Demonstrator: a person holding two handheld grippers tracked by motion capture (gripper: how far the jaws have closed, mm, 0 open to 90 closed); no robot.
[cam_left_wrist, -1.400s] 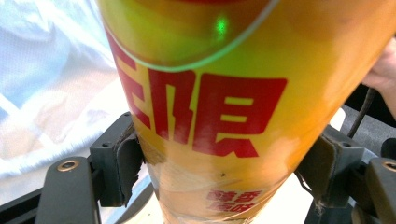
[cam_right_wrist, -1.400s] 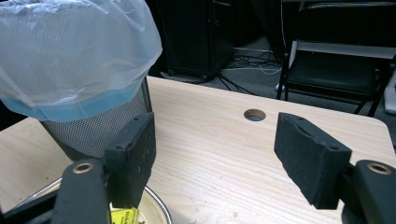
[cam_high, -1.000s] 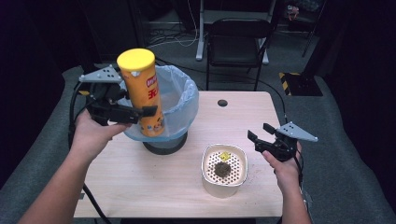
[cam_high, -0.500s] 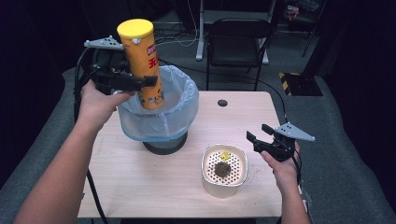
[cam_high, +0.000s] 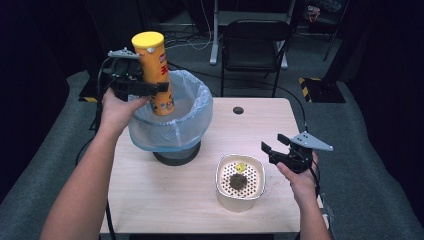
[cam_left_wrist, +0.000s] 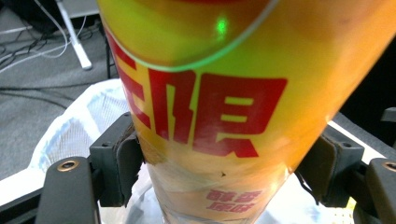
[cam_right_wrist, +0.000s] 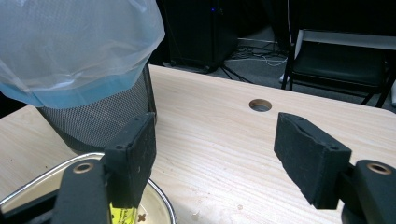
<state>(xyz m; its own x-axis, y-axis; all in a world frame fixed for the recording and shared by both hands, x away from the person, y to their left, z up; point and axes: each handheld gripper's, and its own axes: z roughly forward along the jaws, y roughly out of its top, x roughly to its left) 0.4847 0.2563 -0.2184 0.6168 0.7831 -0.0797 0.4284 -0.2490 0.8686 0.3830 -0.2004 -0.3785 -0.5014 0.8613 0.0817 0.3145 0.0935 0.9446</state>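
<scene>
Since a second ago we carry the can (cam_high: 154, 75) farther back over the bin (cam_high: 172, 131), its base now inside the rim. Our left gripper (cam_high: 145, 88) clamps it mid-body, upright, so it can drop cleanly. Our right gripper (cam_high: 281, 150) waits half-open and empty beside the bowl (cam_high: 240, 175), with bare table (cam_high: 260, 122) around it

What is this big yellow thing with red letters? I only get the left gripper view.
Observer: A tall chip can with a yellow lid, clamped upright in the left hand-held gripper.
Operator: And the pale stuff underneath?
Observer: That is a blue bag lining a round bin; the can's lower end hangs over its opening.
Operator: What about the other hand?
Observer: The right hand-held gripper is open and empty, beside a white bowl on the table.
</scene>
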